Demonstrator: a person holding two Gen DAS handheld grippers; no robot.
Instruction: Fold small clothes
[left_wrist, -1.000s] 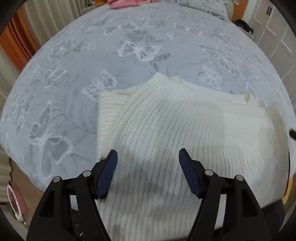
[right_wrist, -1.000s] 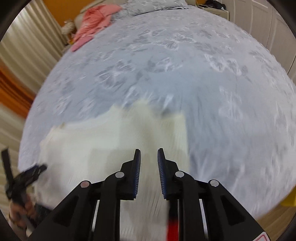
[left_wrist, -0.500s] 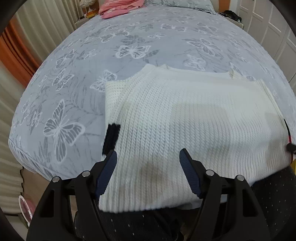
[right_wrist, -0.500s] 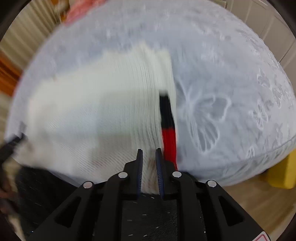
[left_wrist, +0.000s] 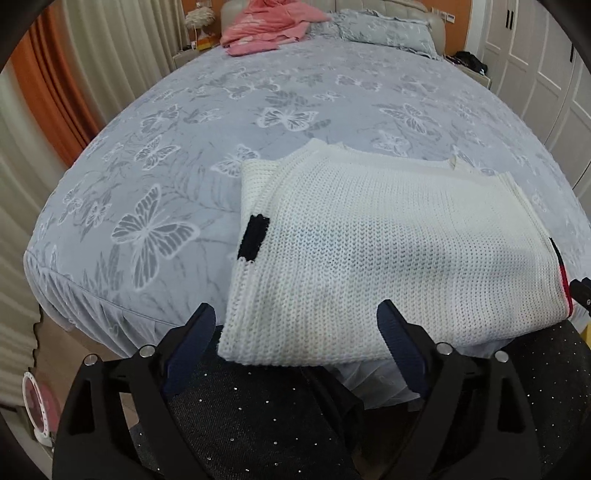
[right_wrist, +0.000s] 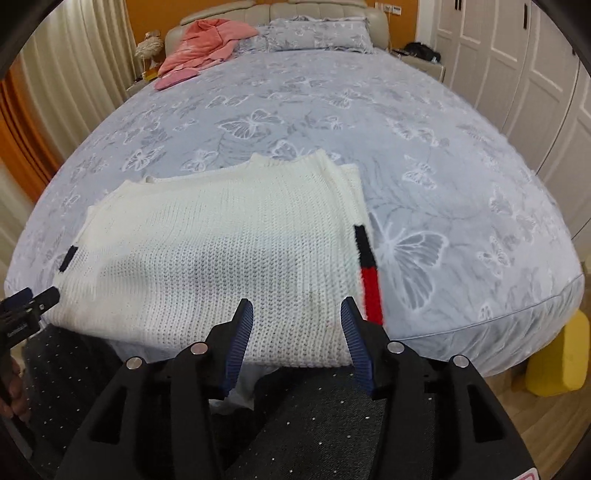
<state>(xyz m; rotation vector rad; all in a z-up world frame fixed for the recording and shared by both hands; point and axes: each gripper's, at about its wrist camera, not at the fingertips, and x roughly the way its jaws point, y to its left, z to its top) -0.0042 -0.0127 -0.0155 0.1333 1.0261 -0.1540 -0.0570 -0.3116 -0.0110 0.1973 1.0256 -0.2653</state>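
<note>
While both empty jaws open, the folded sweater (left_wrist: 388, 251) lies lengthwise along the bed (left_wrist: 258, 92) edge.

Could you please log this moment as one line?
sweater: folded, lying at bed edge | left gripper: opening, empty | right gripper: opening, empty

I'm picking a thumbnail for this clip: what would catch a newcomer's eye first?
The folded white knit sweater at the near edge of the bed, with black and red bands along its right side. Then the butterfly-print bedspread, and a pink garment heaped by the headboard. Both grippers, left and right, are opening with nothing between them.
</note>
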